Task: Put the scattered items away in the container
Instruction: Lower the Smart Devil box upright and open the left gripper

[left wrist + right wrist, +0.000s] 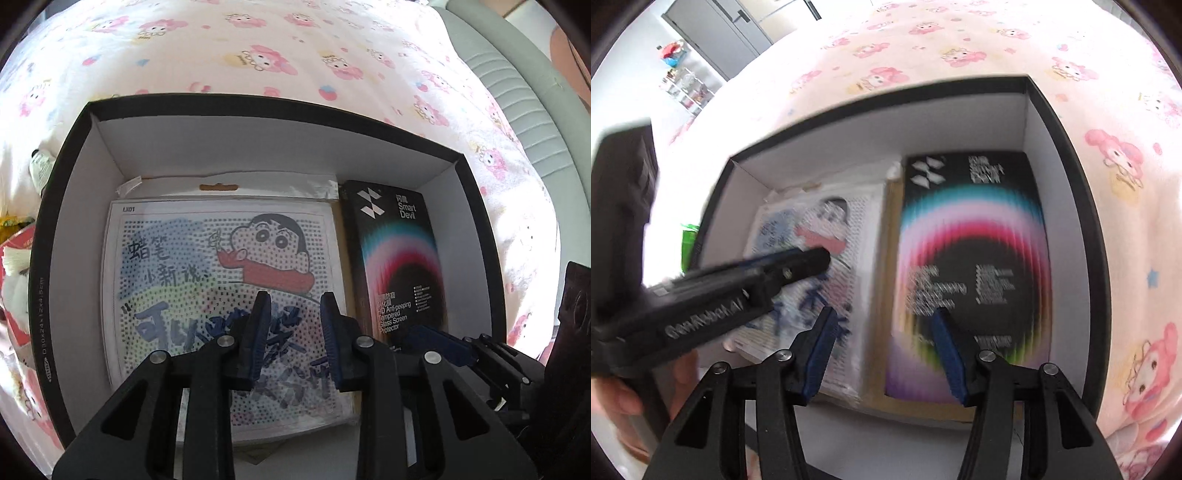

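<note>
A black box (258,101) with white inner walls sits on the pink cartoon bedsheet. Inside lie a cartoon bead-art pack (207,258) on the left and a black Smart Devil screen protector box (395,258) on the right. My left gripper (295,314) is open and empty, over the bead-art pack. My right gripper (882,328) is open and empty, over the gap between the pack (846,221) and the protector box (975,236). The left gripper's body (720,291) crosses the right wrist view. The box rim (886,98) shows there too.
The bedsheet (295,48) surrounds the box. A plush toy and red packaging (18,258) lie at the box's left. A grey padded edge (517,92) runs at the right. A shelf with items (683,81) stands beyond the bed.
</note>
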{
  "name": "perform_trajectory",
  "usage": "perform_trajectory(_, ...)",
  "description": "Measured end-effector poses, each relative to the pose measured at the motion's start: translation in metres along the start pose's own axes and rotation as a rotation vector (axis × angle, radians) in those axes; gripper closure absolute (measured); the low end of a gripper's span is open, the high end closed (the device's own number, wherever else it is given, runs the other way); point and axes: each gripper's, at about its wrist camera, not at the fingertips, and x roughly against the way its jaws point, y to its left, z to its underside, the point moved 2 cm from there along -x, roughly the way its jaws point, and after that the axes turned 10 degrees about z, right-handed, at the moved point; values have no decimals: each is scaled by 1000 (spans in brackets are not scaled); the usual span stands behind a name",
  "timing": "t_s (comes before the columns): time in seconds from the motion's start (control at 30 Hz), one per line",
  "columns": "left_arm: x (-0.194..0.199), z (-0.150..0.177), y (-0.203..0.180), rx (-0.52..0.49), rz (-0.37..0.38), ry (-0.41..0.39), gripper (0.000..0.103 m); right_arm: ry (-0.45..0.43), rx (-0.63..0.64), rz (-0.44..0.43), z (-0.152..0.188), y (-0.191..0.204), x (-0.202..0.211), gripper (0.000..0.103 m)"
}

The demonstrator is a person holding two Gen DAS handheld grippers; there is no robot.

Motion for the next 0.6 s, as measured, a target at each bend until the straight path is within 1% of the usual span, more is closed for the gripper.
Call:
perform_trajectory(0.07,5,-2,6,21,-2,-16,77,-9,29,3,-17,-1,9,52)
perform_trajectory(0.13,9,-6,9,23,-31,-36,77,24,41,28,-37,-3,6,52)
perform_trajectory(0.17,10,-7,11,24,-36,-40,77,43,36,27,-45,-7,2,52)
perform_trajectory(0.23,11,-11,15,31,-37,-45,77,100,18,14,-57,-13,-15,53)
perform_trajectory(0.27,8,-12,14,31,-39,-46,77,134,11,11,-62,-14,-31,55)
perform_trajectory(0.3,8,-12,15,29,-44,-45,77,162,0,16,-64,-19,-38,57)
perform_trajectory(0.33,9,-12,17,28,-46,-46,77,170,-8,26,-66,-22,-41,62)
perform_trajectory(0.43,9,-15,19,41,-37,-40,77,159,-1,28,-61,-25,-39,62)
perform_trajectory(0.5,3,-12,20,45,-25,-31,77,170,12,23,-60,-23,-45,62)
perform_trajectory(0.53,-12,-13,8,44,-25,-29,77,175,16,23,-63,-23,-53,62)
perform_trajectory(0.6,-18,-14,2,40,-28,-33,77,175,24,27,-76,-8,-76,63)
